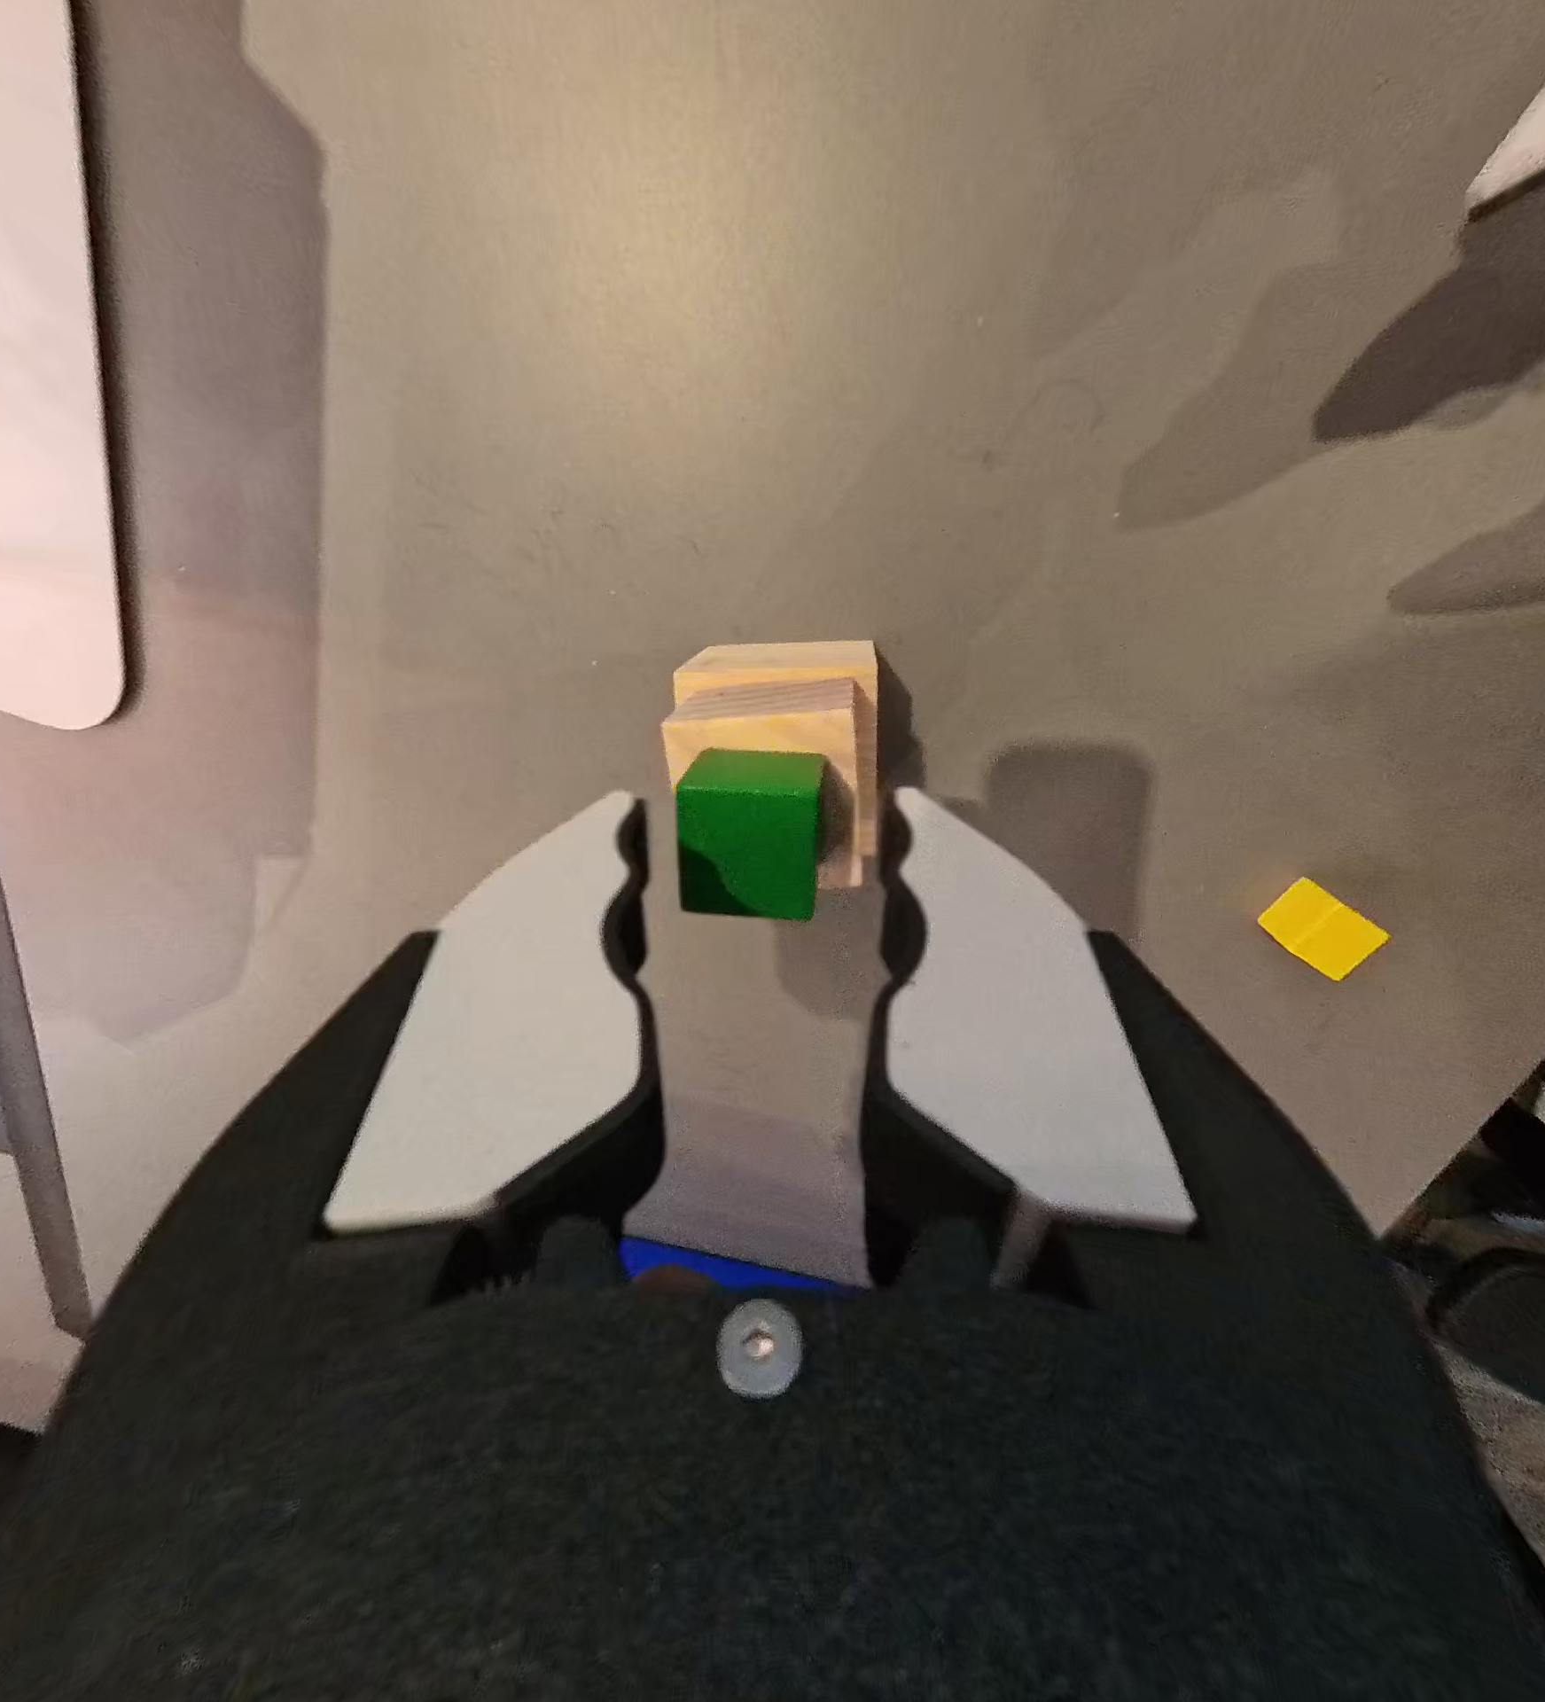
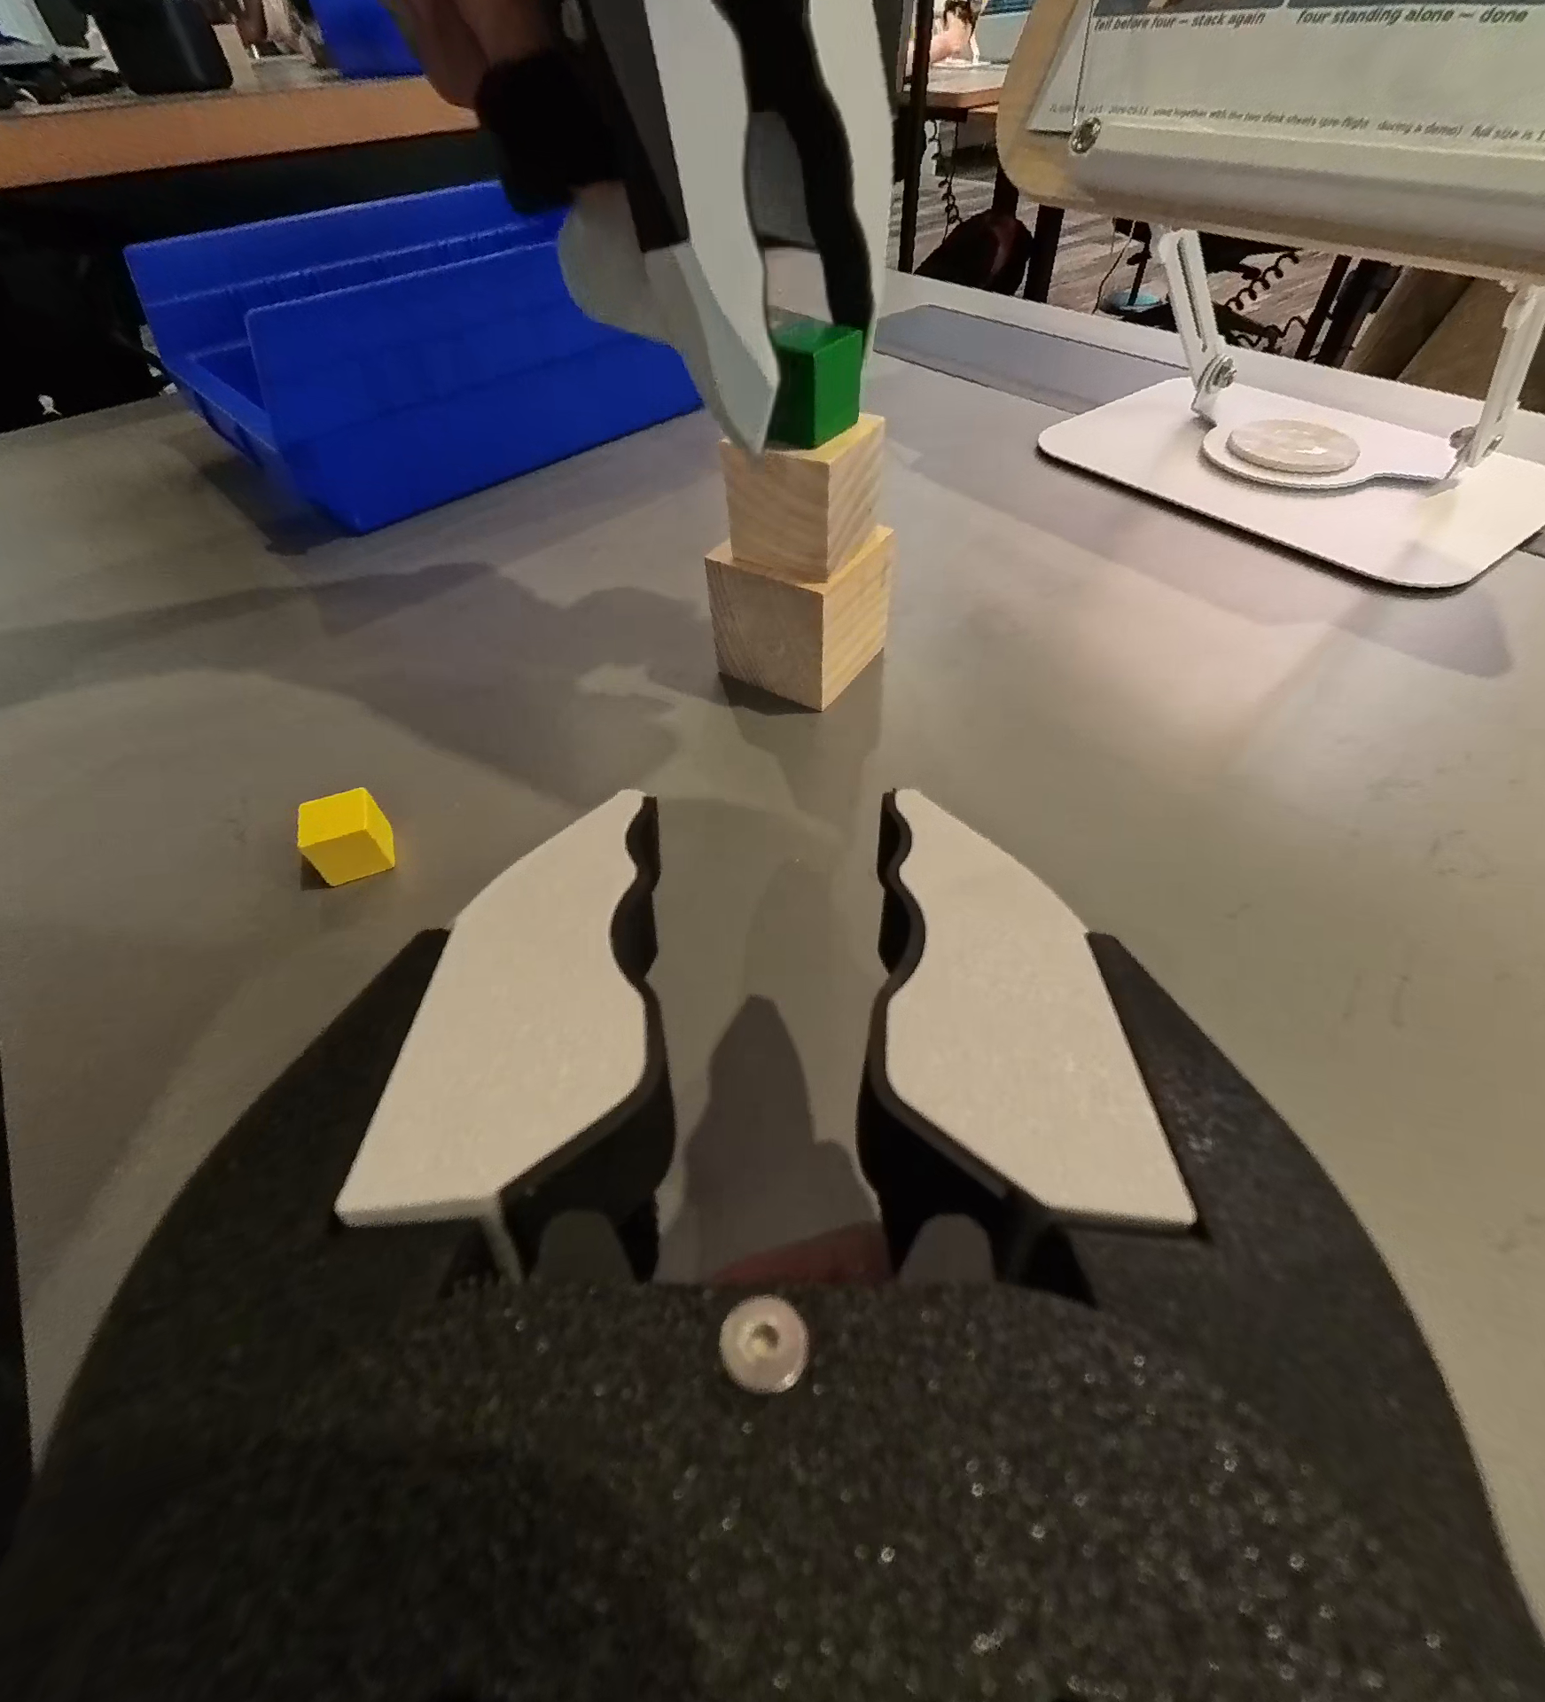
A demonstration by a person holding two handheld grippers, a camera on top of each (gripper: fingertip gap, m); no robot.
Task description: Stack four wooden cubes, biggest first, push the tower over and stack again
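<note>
A: Where is the stack standing relative to the bench (image 2: 1118,829) edges?

B: Mid-bench, well apart from every edge. Green cube (image 2: 816,385) is sitting on the middle wooden cube (image 2: 801,502), that on the largest wooden cube (image 2: 796,626). Blue bin (image 2: 400,368) behind-left, white stand (image 2: 1302,479) to the right; clear surface lying in front.

A: Left tongs (image 1: 764,829)?

B: Pointing steeply down over the stack, jaws straddling the green cube with gaps showing, gripping nothing.

A: Right tongs (image 2: 768,829)?

B: Hovering low, level, parted and empty. Yellow cube (image 2: 345,836) is lying loose nearby, to their left.
</note>
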